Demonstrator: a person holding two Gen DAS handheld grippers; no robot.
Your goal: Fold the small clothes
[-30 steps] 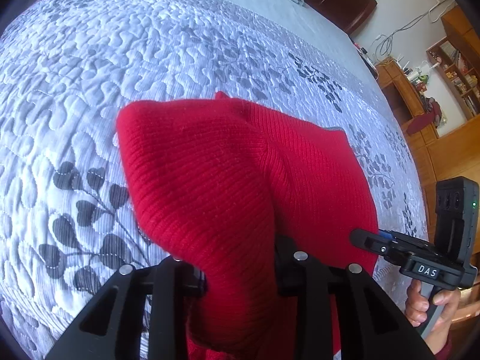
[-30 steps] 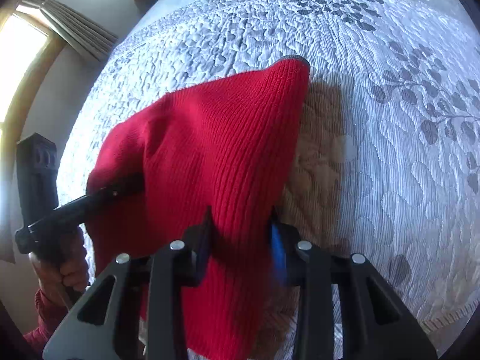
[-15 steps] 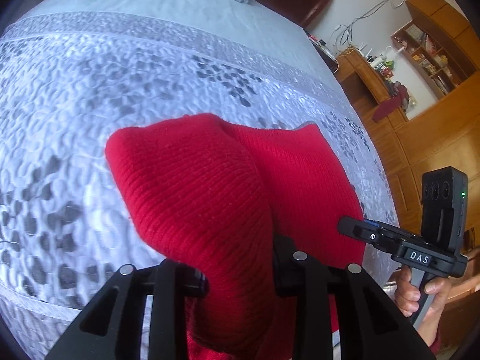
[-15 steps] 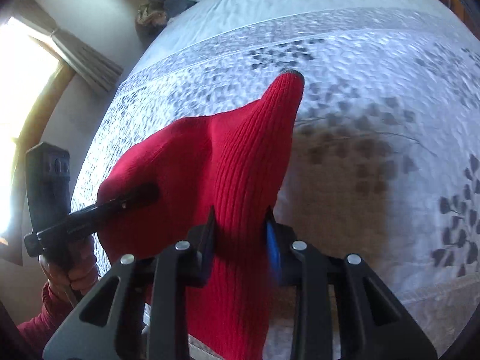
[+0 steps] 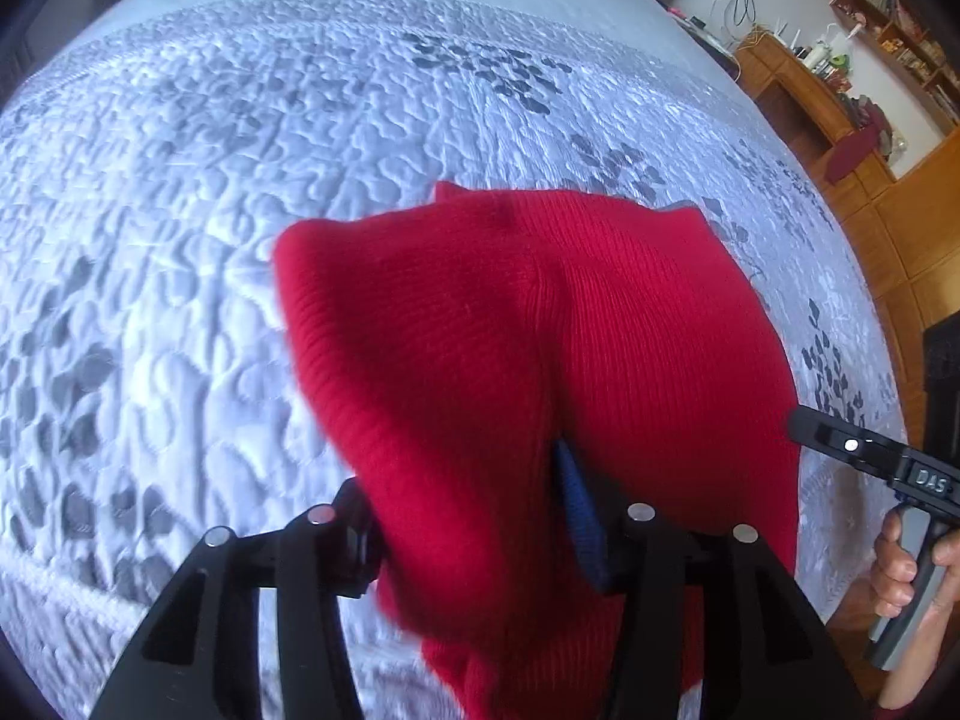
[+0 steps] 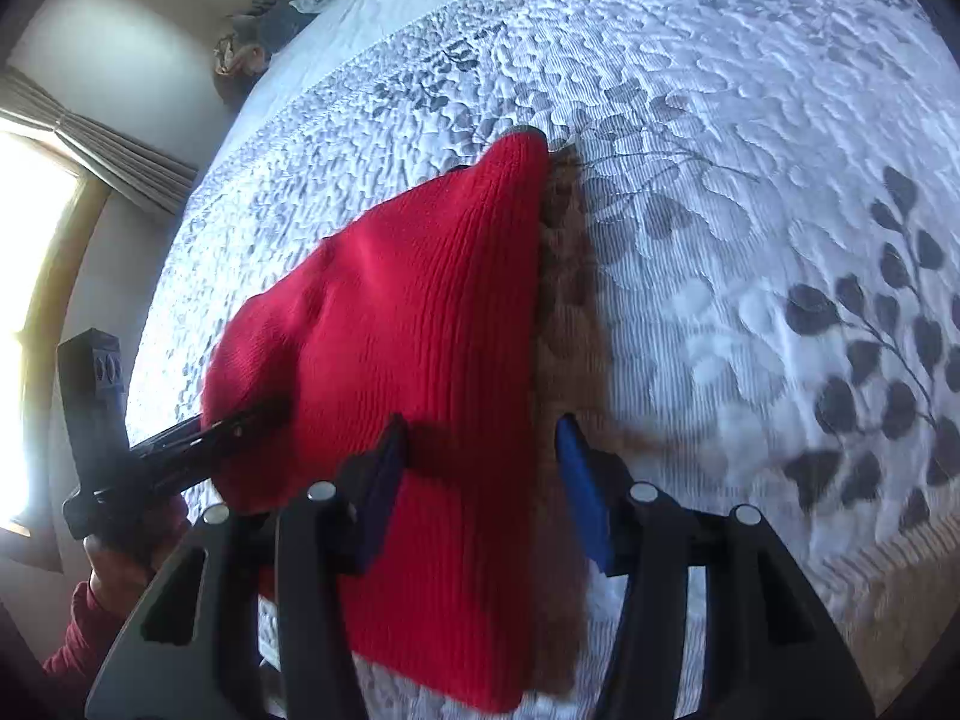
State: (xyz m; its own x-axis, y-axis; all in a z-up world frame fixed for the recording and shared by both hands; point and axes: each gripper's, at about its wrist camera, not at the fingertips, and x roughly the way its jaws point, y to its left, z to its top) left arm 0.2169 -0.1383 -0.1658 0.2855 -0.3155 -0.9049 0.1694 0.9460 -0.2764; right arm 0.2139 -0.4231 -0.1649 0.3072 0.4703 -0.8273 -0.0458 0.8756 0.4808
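Note:
A red ribbed knit garment (image 5: 540,360) hangs and drapes over the grey quilted bedspread (image 5: 240,180). My left gripper (image 5: 480,516) has its jaws parted with the red fabric still bunched between them. In the right wrist view the same garment (image 6: 420,330) lies against the bedspread (image 6: 750,210). My right gripper (image 6: 480,480) is open, its blue pads (image 6: 579,480) spread apart, and the garment's edge lies loose between them. The other gripper shows in each view, at the right edge of the left wrist view (image 5: 870,462) and at the left of the right wrist view (image 6: 180,444).
Wooden shelves and a desk (image 5: 840,90) stand beyond the bed's right side. A curtained window (image 6: 36,240) is at the left, with pillows and clothes (image 6: 270,18) at the bed's far end. The bed's near edge (image 6: 870,552) runs along the lower frame.
Both grippers have opened from their tight hold on the garment. The garment has come down toward the bedspread and its right edge now rests there.

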